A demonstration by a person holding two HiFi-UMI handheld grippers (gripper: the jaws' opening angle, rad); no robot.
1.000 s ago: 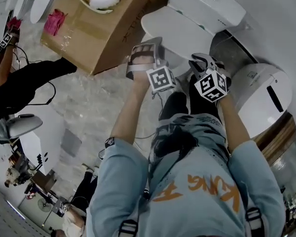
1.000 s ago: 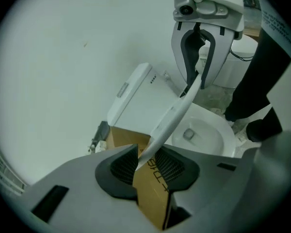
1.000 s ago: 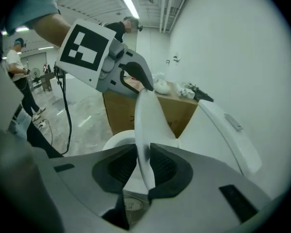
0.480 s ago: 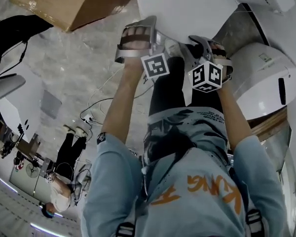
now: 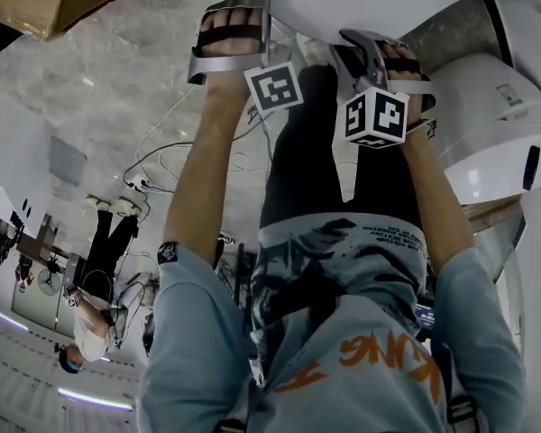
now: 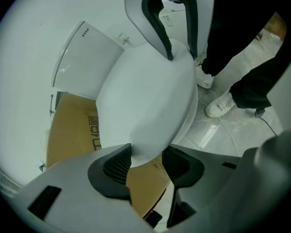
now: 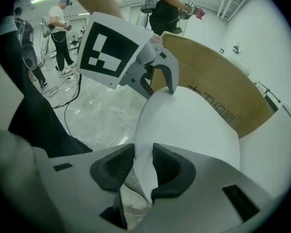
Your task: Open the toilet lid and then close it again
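Cardboard box (image 7: 218,81) beside toilet lid (image 7: 189,130) — bystander (image 7: 58,28) beyond

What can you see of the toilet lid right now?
The toilet lid is a smooth, glossy white oval, plastic by its look, lying near level; whether it is fully seated I cannot tell. Its rim stands between both grippers' jaws, which have just been opening: the left gripper shows a gap at one pad, the right gripper has both pads against the rim. A cardboard box stands beside it.
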